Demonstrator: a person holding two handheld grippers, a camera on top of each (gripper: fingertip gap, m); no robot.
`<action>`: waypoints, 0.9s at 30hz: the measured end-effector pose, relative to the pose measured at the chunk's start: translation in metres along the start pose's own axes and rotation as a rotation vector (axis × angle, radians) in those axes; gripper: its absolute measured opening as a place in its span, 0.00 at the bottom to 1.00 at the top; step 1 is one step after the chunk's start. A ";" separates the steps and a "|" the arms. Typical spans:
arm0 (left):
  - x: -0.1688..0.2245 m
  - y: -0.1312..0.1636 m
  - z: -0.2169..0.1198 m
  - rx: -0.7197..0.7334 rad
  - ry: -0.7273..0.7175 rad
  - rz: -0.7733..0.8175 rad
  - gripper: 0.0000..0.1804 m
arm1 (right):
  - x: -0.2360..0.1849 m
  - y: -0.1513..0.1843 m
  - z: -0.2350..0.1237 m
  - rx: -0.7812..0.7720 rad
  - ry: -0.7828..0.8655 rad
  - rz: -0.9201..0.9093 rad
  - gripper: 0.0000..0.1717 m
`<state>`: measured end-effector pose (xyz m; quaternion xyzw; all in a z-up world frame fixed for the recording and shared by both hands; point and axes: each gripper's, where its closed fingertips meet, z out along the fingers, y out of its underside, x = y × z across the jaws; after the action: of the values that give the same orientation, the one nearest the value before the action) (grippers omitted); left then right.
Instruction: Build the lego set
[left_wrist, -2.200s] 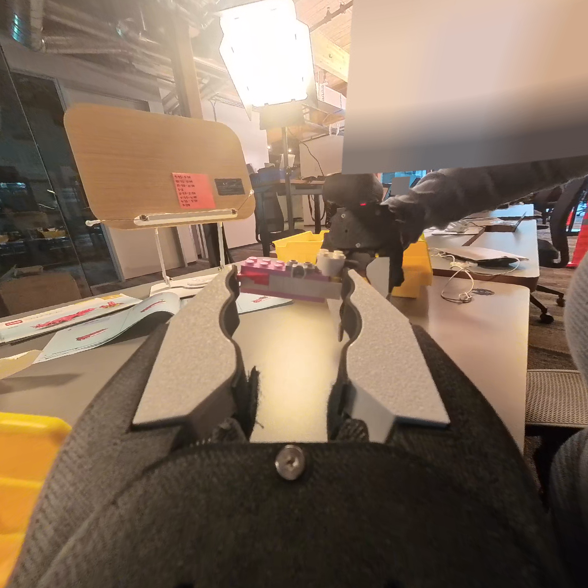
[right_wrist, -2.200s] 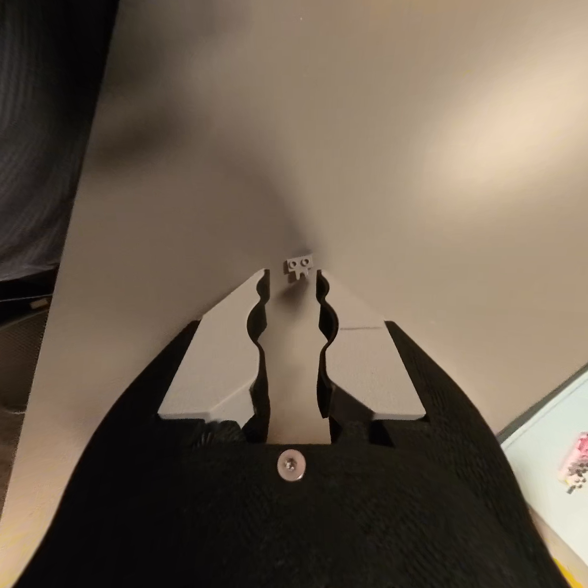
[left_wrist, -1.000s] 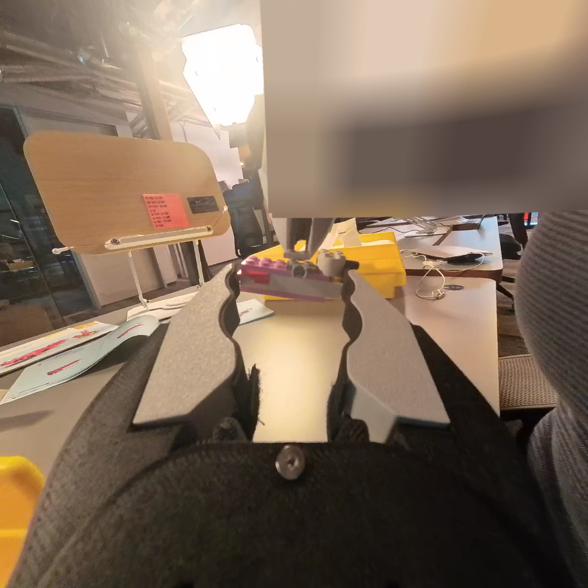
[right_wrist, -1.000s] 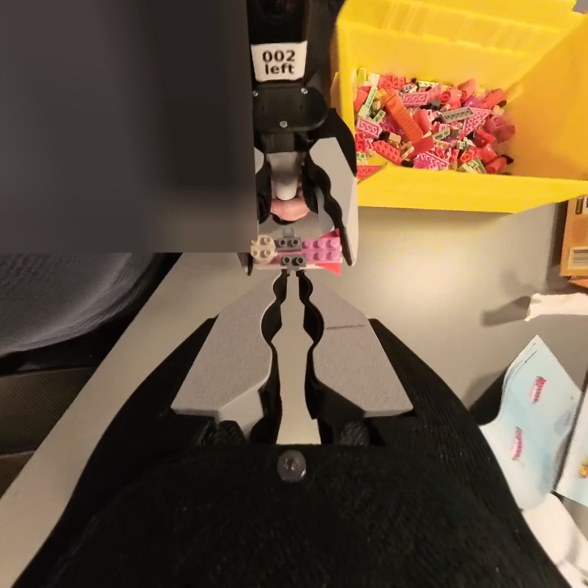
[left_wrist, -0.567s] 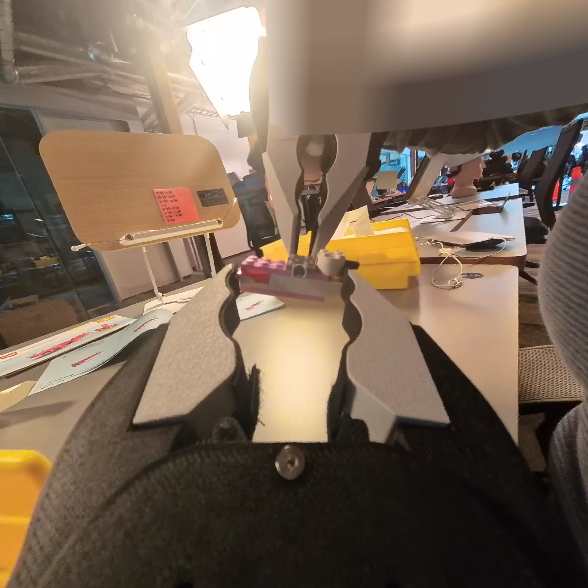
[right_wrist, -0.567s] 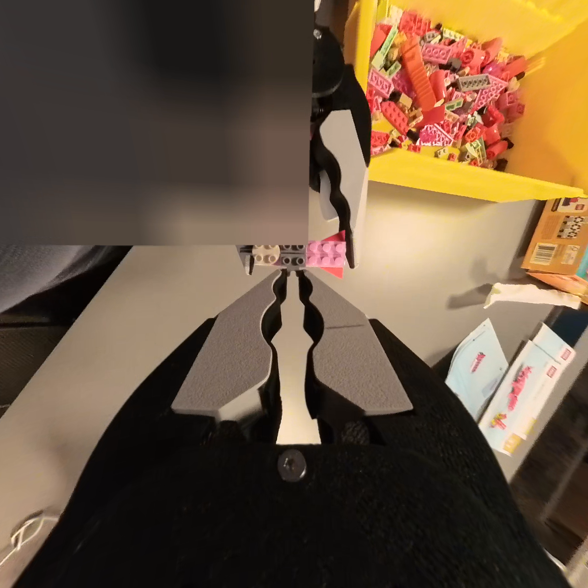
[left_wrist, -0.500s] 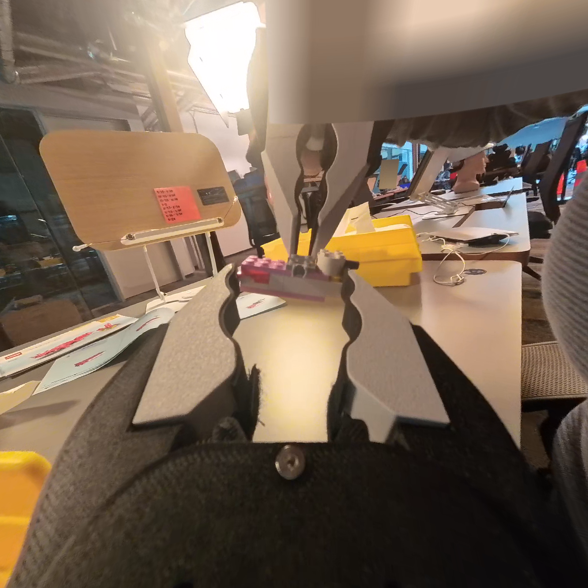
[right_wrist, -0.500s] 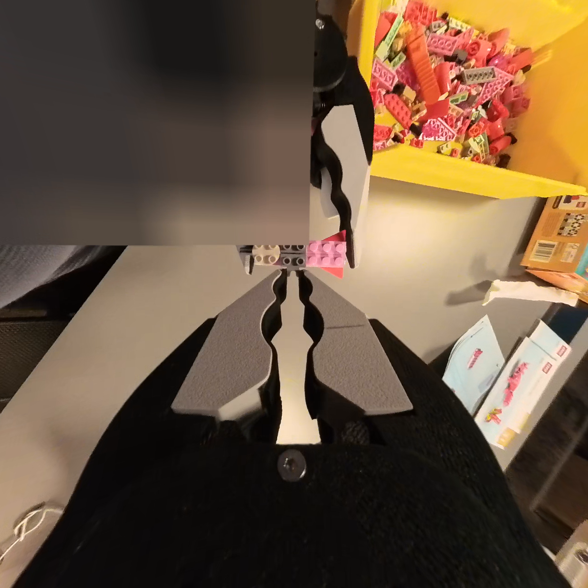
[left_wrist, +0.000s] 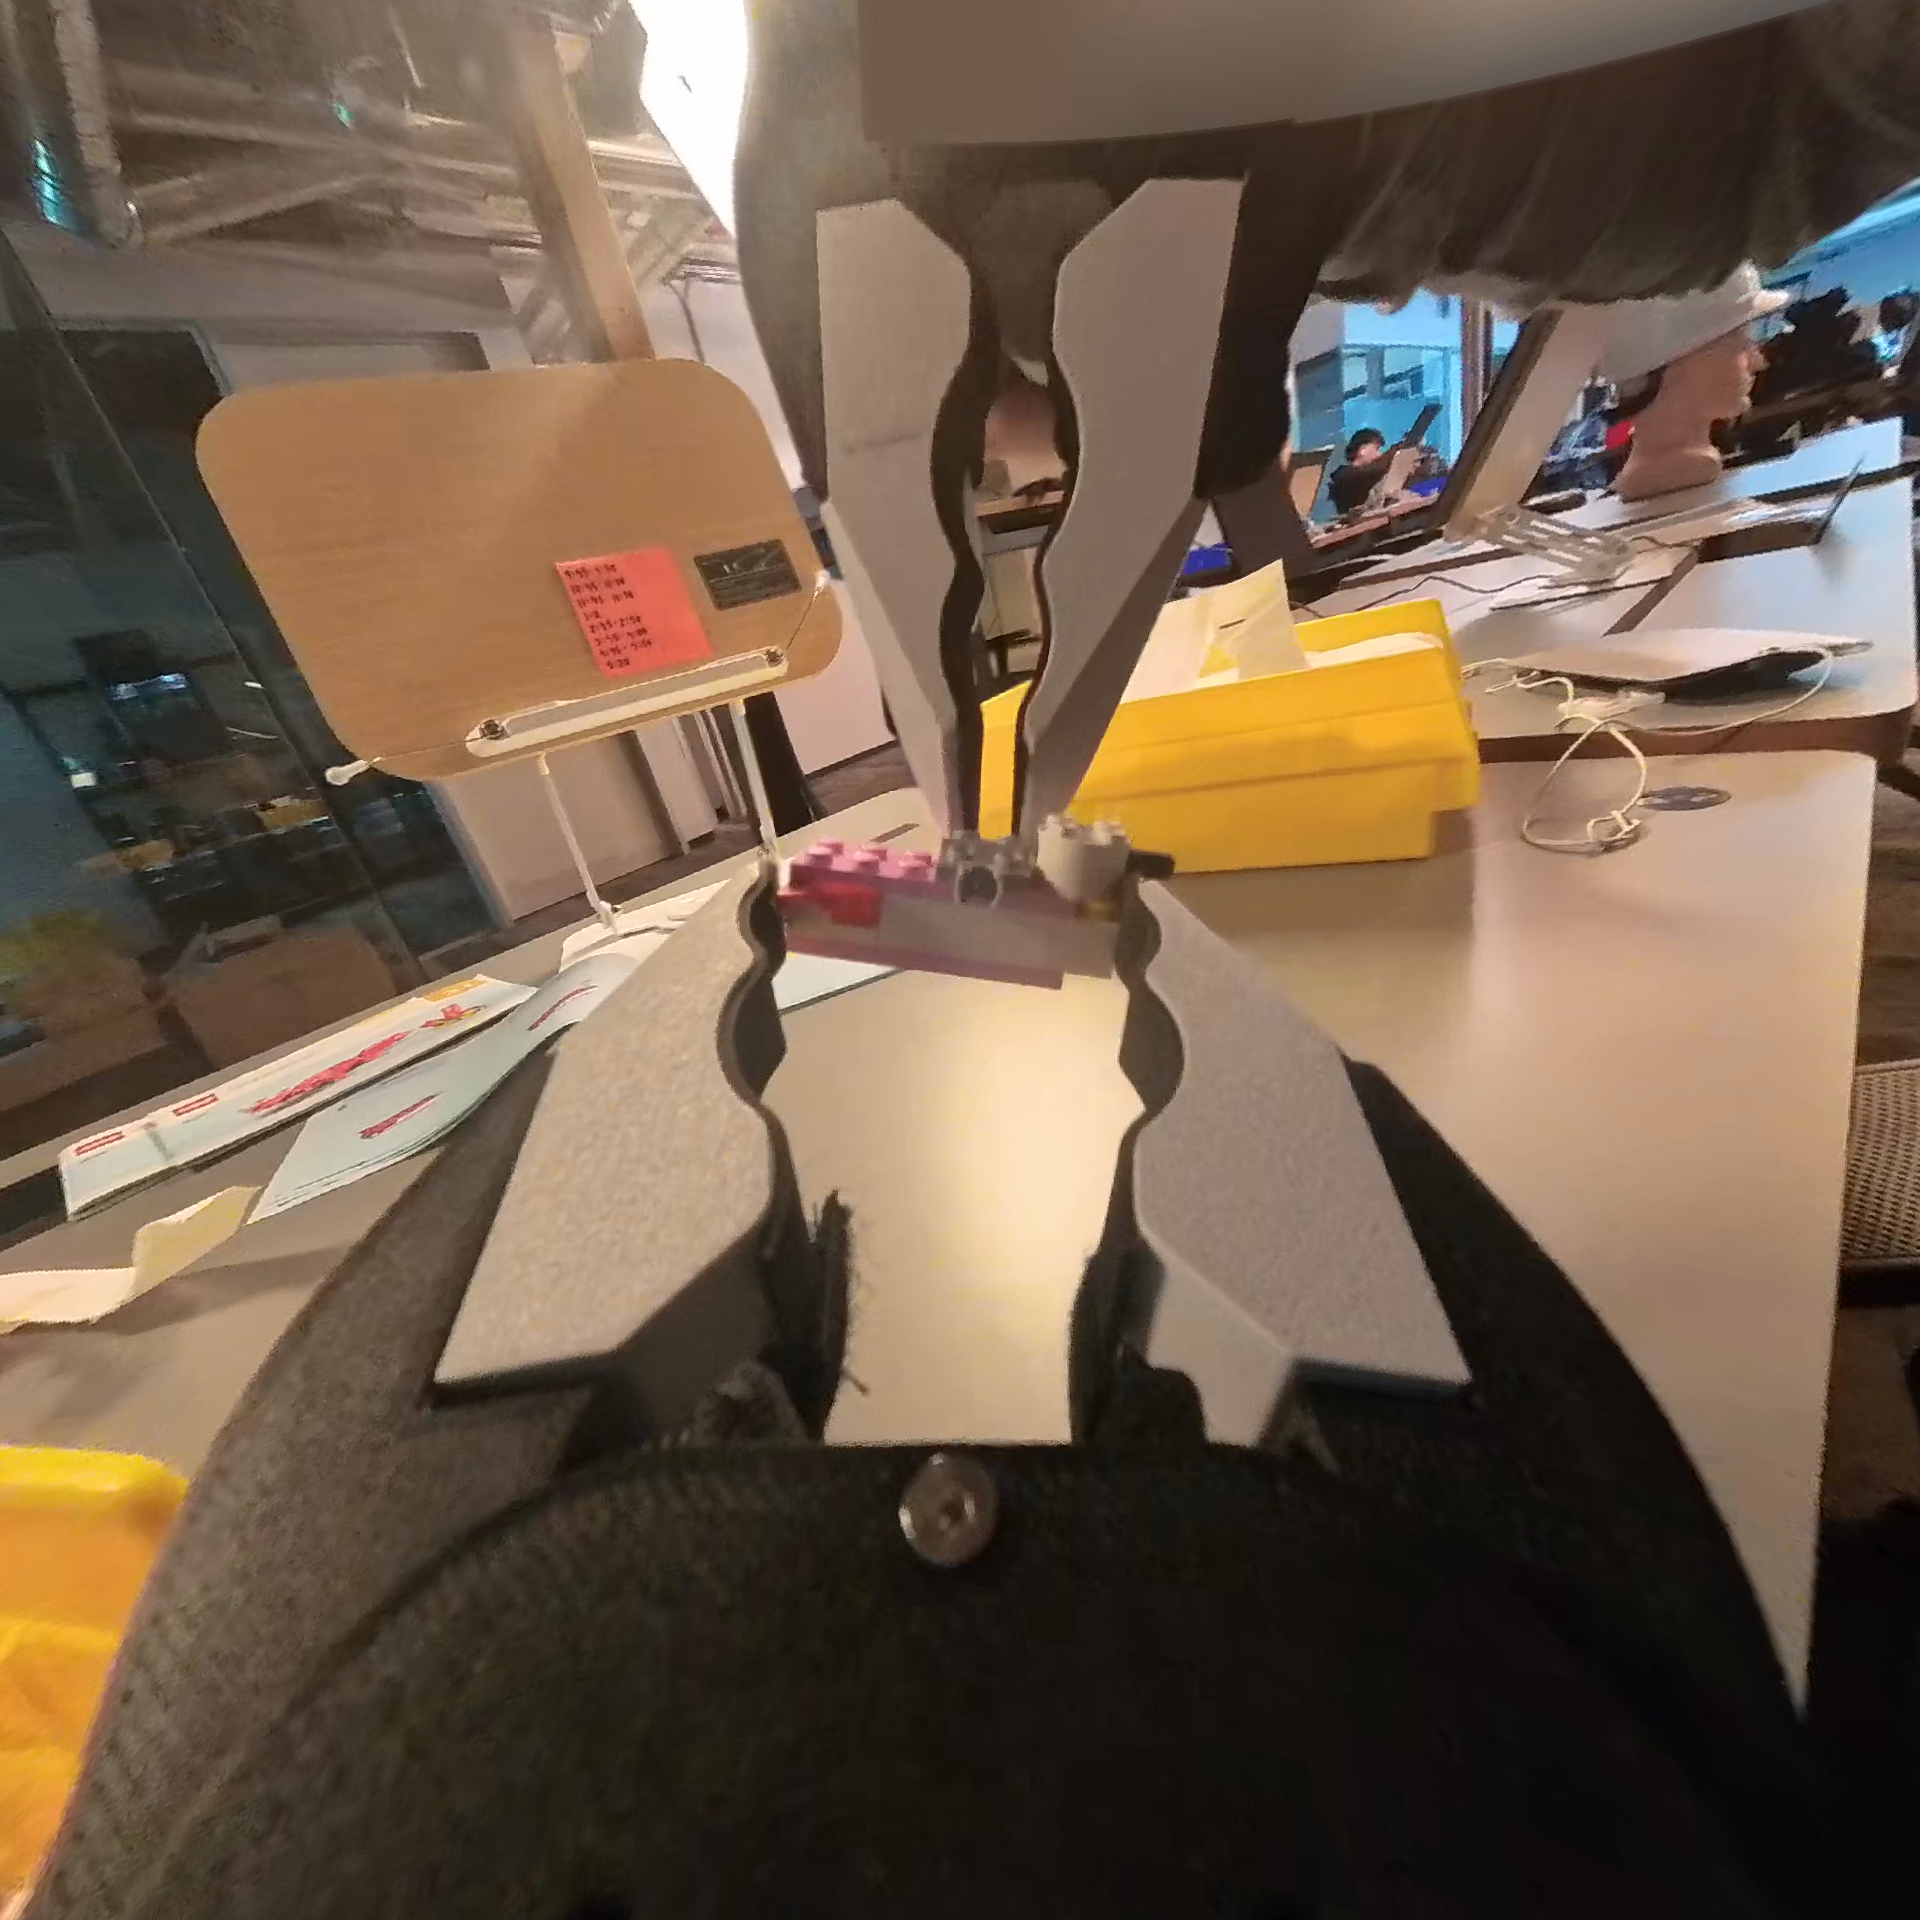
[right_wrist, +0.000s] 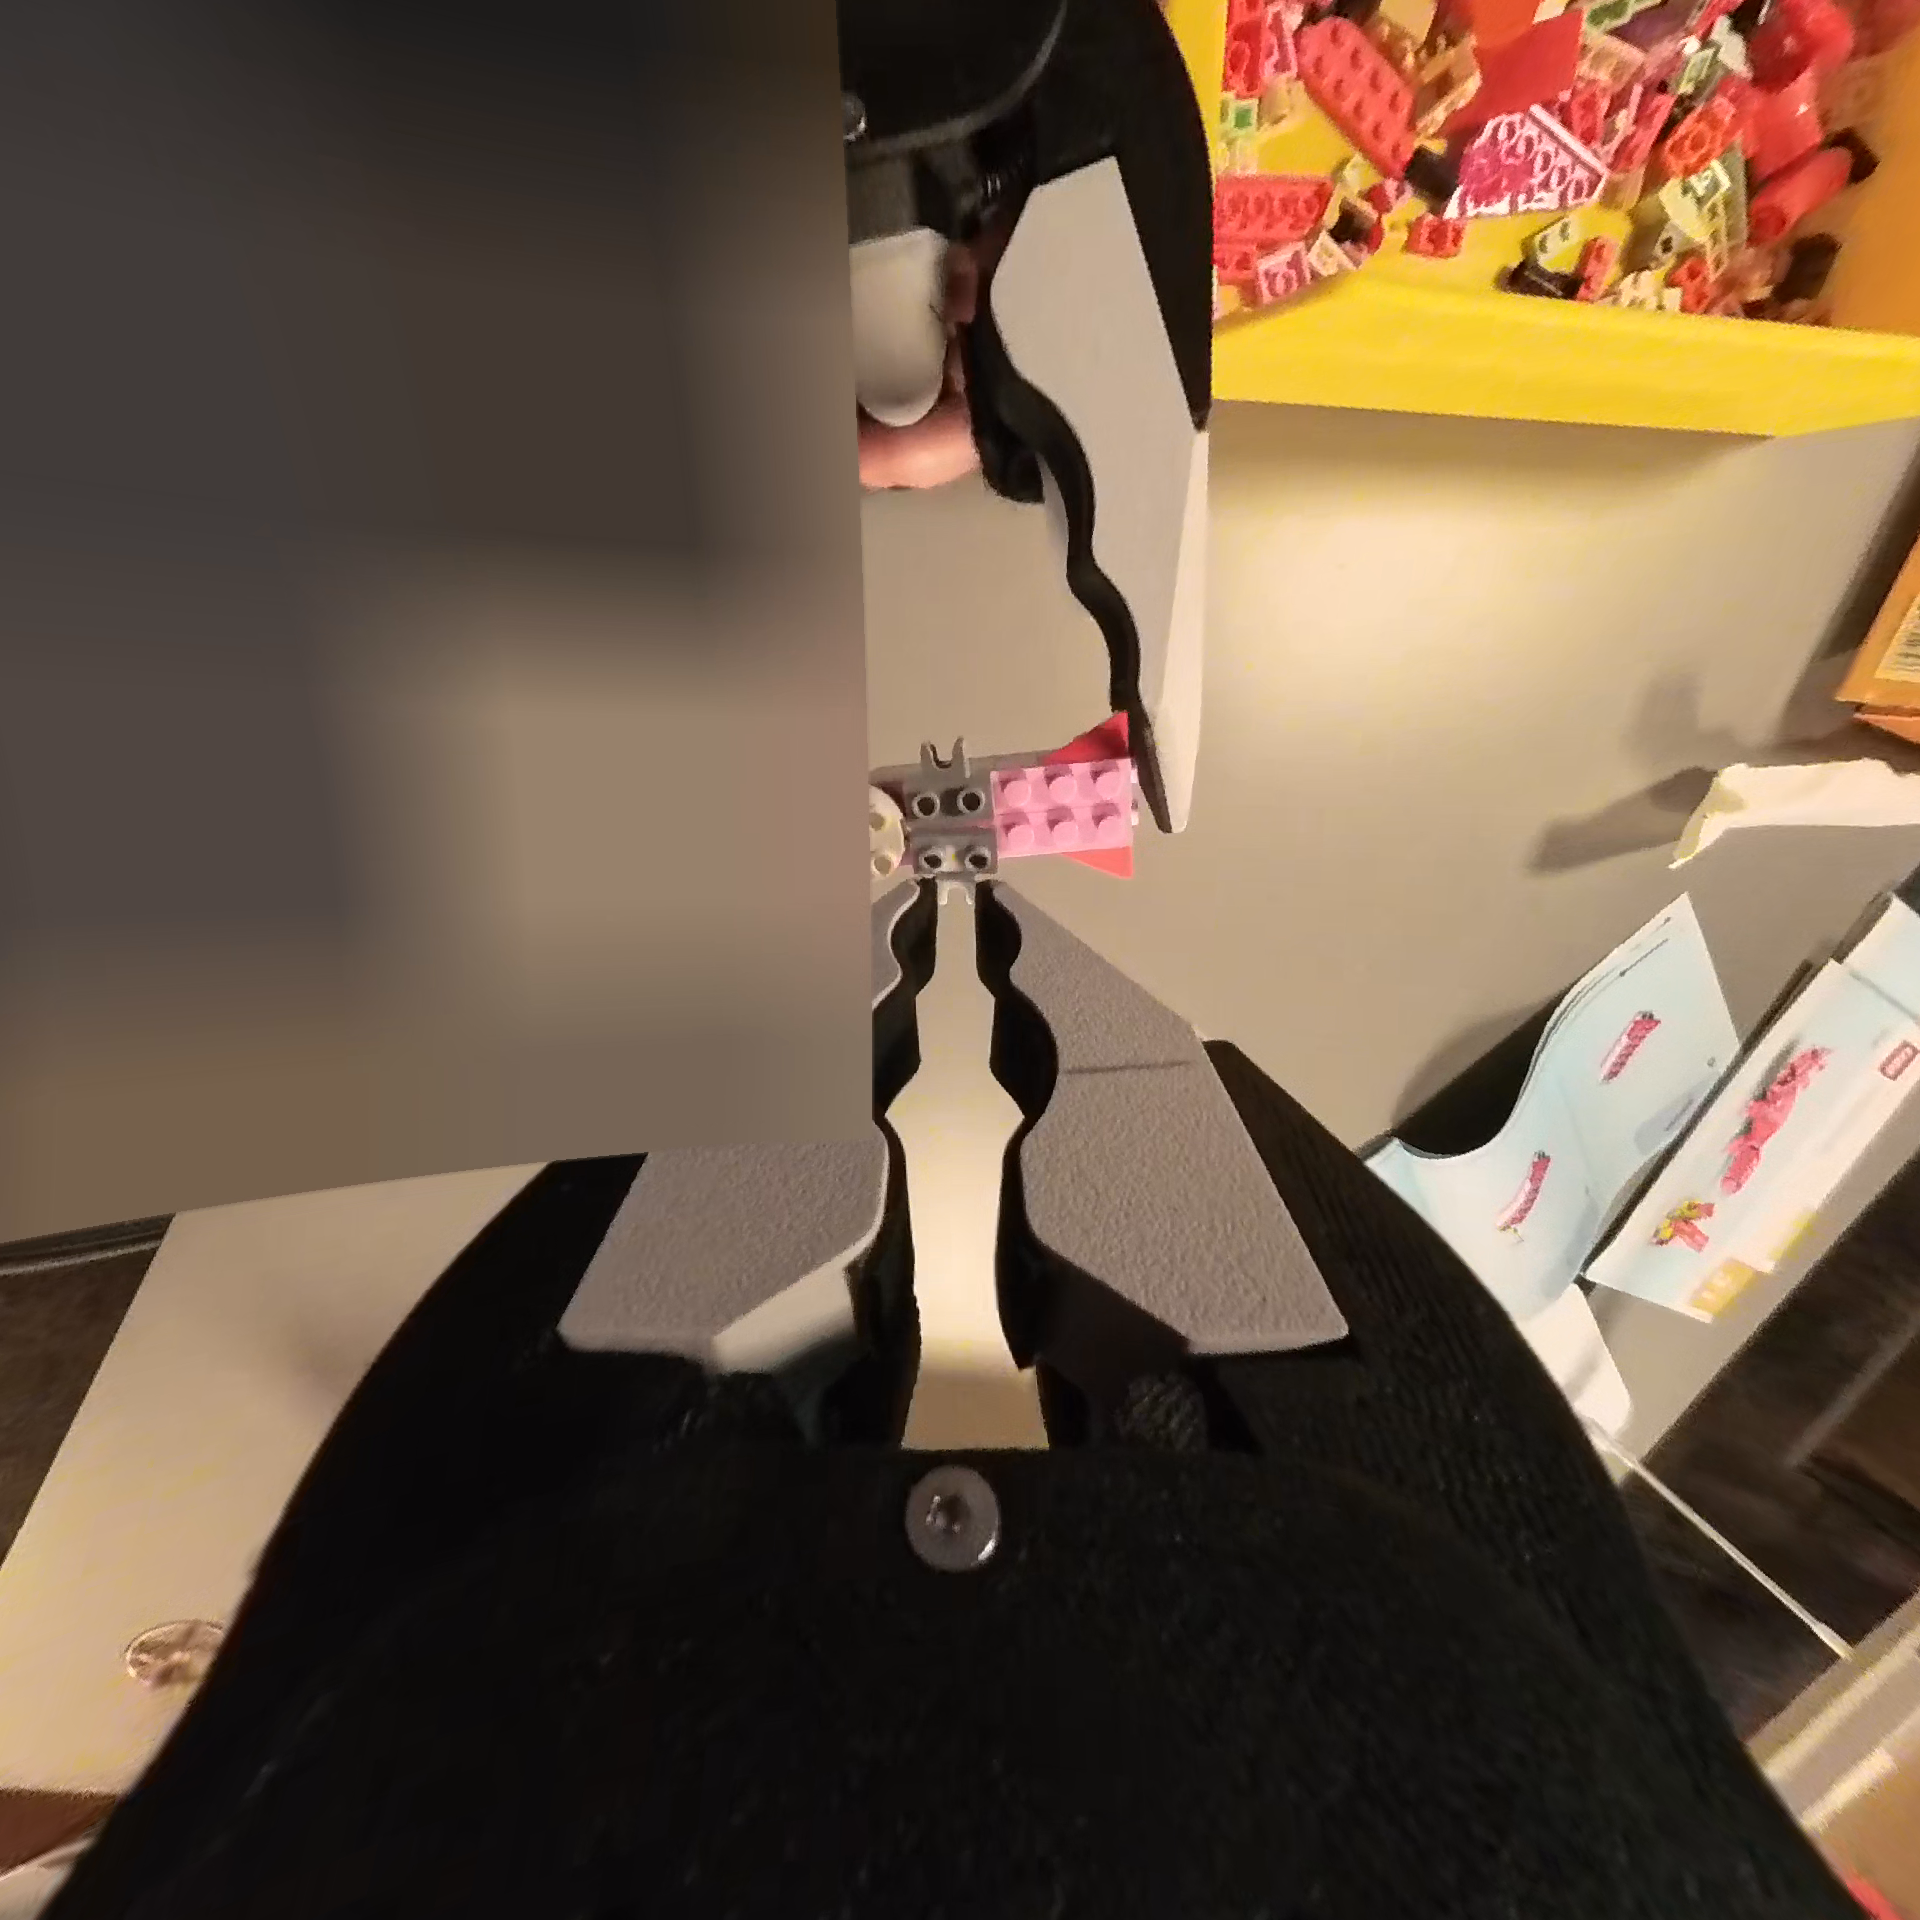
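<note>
Since two seconds earlier the right gripper (right_wrist: 954, 902) had come away from the bare worktop (left_wrist: 1507, 997) and now stood over the brick assembly (left_wrist: 935, 920), its fingers (left_wrist: 1091, 644) drawn narrow on a small grey clip piece (right_wrist: 951, 858) that sat against the assembly's top. The left gripper (left_wrist: 940, 935) held the assembly across its ends, well above the worktop, with both fingers pressed to it.

The assembly looked light, rigid and smooth-sided, built of pink, grey and red bricks with a cream round piece (left_wrist: 1081, 852) at one end. Press-fit joints could pop apart under twisting, so the end-to-end hold seemed sound. The clip piece was tiny and likely to slip or turn between the fingers.

A blurred patch hid the right gripper's left finger and part of the assembly in the right wrist view. Whether the clip was fully seated could not be told. A yellow bin (left_wrist: 1268, 748) of loose bricks stood behind.
</note>
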<state>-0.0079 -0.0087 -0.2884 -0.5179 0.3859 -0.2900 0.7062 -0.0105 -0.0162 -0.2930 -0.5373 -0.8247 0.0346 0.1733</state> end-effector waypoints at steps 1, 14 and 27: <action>0.000 0.000 0.000 -0.003 -0.003 0.006 0.35 | 0.000 0.000 0.000 -0.004 -0.001 -0.005 0.03; 0.000 0.001 0.000 0.000 0.001 -0.005 0.36 | 0.001 -0.001 0.001 -0.036 0.005 -0.094 0.03; -0.048 -0.053 0.000 0.193 -0.282 0.078 0.35 | 0.046 -0.028 -0.046 -0.049 0.002 -0.268 0.03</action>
<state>-0.0338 0.0144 -0.2256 -0.4677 0.2734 -0.2226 0.8105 -0.0373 0.0076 -0.2311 -0.4264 -0.8895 -0.0096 0.1638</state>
